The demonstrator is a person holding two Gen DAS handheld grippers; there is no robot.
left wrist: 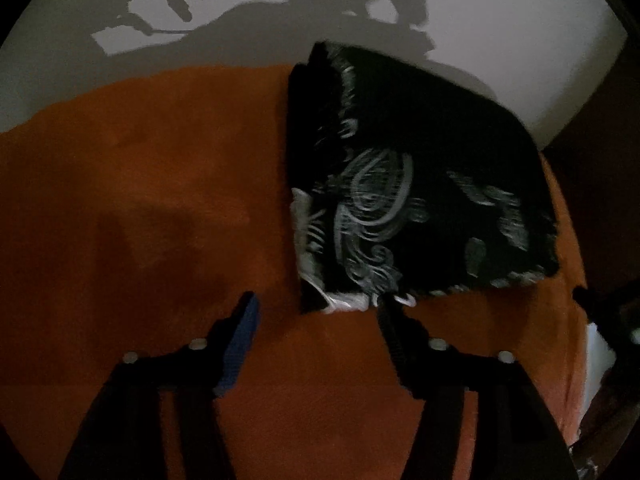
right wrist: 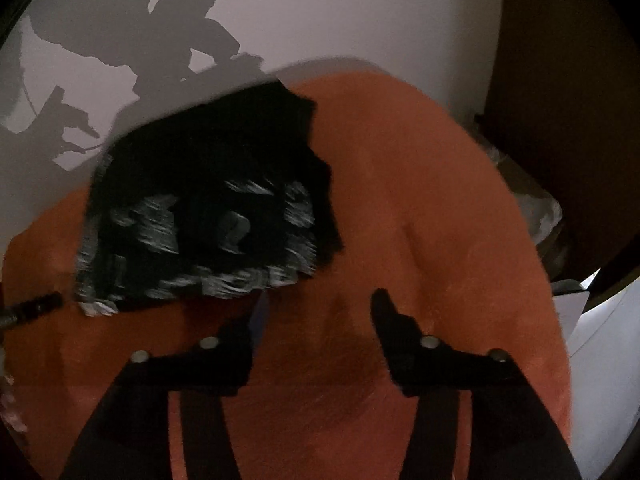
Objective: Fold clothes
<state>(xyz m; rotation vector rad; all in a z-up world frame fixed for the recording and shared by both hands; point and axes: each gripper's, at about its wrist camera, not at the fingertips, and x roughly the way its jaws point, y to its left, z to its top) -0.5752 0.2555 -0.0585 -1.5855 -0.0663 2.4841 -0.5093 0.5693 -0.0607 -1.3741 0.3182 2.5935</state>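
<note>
A folded black garment point(left wrist: 416, 184) with a pale swirling print lies on an orange cloth-covered surface point(left wrist: 140, 200). In the left wrist view it sits ahead and to the right. My left gripper point(left wrist: 318, 302) is open just short of its near edge, with only orange cloth between the fingers; the right fingertip point(left wrist: 386, 312) is at the garment's near hem. In the right wrist view the same garment point(right wrist: 208, 200) lies ahead and to the left, blurred. My right gripper point(right wrist: 320, 298) is open beside its near right corner, holding nothing.
A pale wall point(left wrist: 500, 20) with dark shadows of the grippers rises behind the orange surface. The other gripper's tip point(right wrist: 36, 306) shows at the left edge of the right wrist view. Dark furniture and white clutter point(right wrist: 576, 312) lie off the surface's right edge.
</note>
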